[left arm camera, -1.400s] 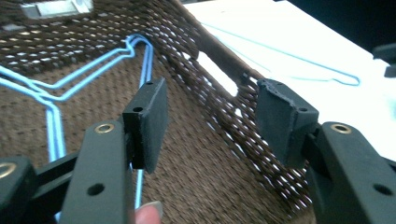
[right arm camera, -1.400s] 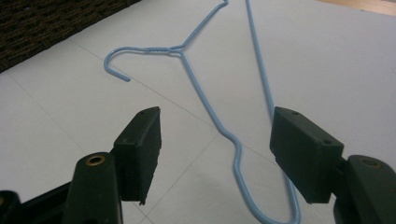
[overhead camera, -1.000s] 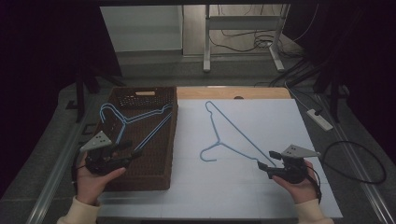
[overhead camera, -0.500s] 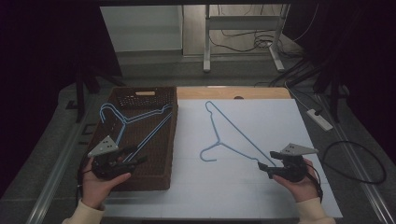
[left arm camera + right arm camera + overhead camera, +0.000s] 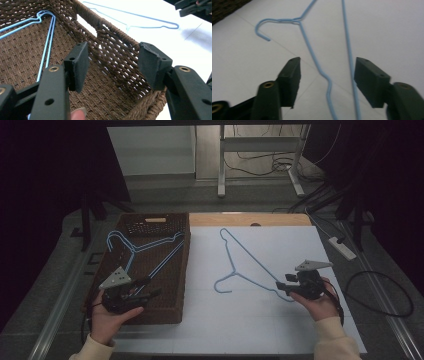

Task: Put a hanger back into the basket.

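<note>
A white-topped counter [image 5: 260, 320] carries a dark brown woven wicker basket [image 5: 172, 312] on its left side. To the right, a light blue wire clothes hanger [image 5: 252, 257] lies flat on the white surface, its hook towards the near edge.

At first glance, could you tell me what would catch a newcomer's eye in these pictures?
A pale blue wire hanger lies on the white table, its end between the open jaws of the right gripper. To the left, a brown wicker basket holds another blue hanger, with the left gripper open above it.
</note>
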Action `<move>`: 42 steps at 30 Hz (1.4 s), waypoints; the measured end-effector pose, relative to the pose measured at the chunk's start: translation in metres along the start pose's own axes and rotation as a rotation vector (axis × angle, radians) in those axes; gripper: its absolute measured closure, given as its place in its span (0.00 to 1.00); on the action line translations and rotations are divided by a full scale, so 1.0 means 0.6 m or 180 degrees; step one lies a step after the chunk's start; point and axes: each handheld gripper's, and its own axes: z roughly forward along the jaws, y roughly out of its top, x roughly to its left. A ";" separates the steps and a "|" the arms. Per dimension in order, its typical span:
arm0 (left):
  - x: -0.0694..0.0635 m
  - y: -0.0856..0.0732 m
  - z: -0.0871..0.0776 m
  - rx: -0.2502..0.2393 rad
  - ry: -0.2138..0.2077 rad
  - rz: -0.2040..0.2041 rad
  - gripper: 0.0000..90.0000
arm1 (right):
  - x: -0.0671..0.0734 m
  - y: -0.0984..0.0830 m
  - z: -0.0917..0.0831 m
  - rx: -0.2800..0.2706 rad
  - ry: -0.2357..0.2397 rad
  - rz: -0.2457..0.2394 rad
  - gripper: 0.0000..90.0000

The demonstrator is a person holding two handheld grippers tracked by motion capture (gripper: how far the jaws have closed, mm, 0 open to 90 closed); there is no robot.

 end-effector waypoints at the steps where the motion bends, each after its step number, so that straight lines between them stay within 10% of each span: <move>1: 0.000 0.000 0.000 0.0003 0.0002 0.0000 0.47 | 0.000 0.000 0.000 0.0000 0.0000 0.0000 0.62; 3: 0.000 0.000 0.001 0.0021 -0.0009 0.0003 0.46 | -0.014 0.010 0.011 0.0190 -0.0101 -0.0017 0.85; 7: -0.001 0.000 0.005 0.0064 -0.0029 0.0014 0.46 | -0.035 0.020 0.033 0.0476 -0.0115 -0.0030 0.99; 20: 0.001 0.002 0.006 0.0064 -0.0036 -0.0008 0.46 | -0.055 0.023 0.074 0.0868 -0.0121 -0.0068 0.99; 42: 0.001 0.002 0.005 0.0058 -0.0035 -0.0002 0.45 | -0.041 -0.007 0.064 0.0897 -0.0010 -0.0062 0.99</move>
